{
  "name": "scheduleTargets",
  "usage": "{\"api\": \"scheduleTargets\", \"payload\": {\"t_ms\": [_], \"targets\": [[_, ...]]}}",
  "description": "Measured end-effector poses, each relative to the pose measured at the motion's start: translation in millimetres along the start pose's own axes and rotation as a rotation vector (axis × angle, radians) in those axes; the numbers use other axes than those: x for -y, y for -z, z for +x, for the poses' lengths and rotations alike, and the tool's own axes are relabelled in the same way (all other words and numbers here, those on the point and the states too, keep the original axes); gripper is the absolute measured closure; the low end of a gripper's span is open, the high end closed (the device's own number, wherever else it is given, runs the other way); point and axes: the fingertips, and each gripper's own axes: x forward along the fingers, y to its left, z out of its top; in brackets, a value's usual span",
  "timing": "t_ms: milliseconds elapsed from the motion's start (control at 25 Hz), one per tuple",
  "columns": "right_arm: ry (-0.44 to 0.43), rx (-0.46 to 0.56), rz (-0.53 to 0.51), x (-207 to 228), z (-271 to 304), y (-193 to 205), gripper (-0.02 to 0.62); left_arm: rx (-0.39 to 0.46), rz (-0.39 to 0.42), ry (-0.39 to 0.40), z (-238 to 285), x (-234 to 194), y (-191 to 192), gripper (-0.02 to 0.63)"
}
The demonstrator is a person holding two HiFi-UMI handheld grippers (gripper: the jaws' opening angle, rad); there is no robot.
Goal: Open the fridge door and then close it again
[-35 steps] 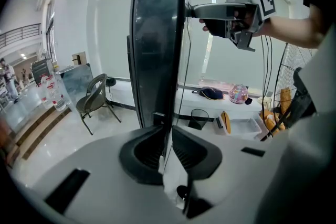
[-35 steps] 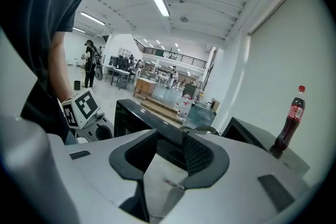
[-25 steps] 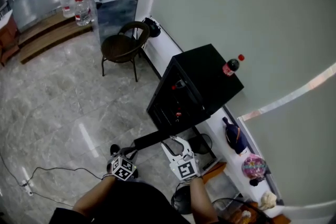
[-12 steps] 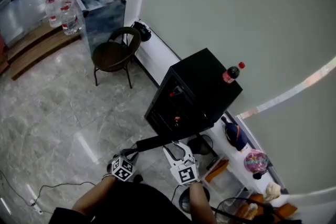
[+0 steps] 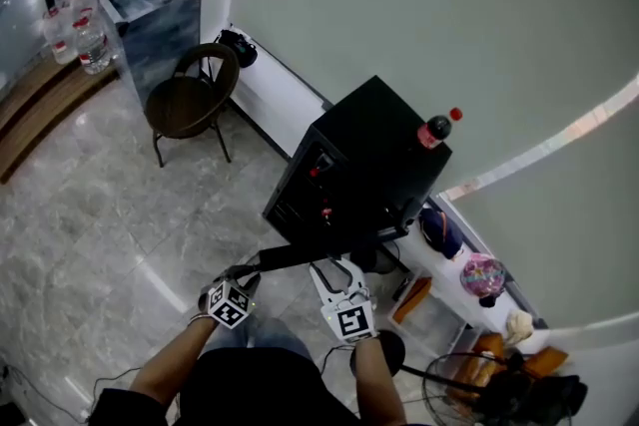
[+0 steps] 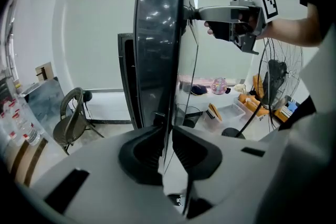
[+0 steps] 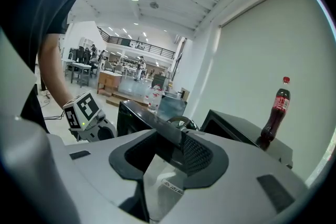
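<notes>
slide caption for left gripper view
Left claw shut on the edge of the open fridge door, right claw gripping it higher up.

Black fridge (image 5: 384,150) — door (image 5: 312,252) standing open.

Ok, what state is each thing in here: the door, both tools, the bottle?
fridge door: open, swung well away from the fridge.
left tool: shut on the door's edge.
right tool: shut on the door's edge.
cola bottle: upright on the fridge top, capped.
</notes>
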Motion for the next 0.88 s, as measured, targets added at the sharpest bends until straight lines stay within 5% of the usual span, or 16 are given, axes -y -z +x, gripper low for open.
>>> {"api": "scheduleTargets", "payload": {"t_ms": [880], "targets": [[0.143,-0.08,0.133,42,64,-8,0.454,0.027,0.005,0.051,43,-93,-39,0.543]]}}
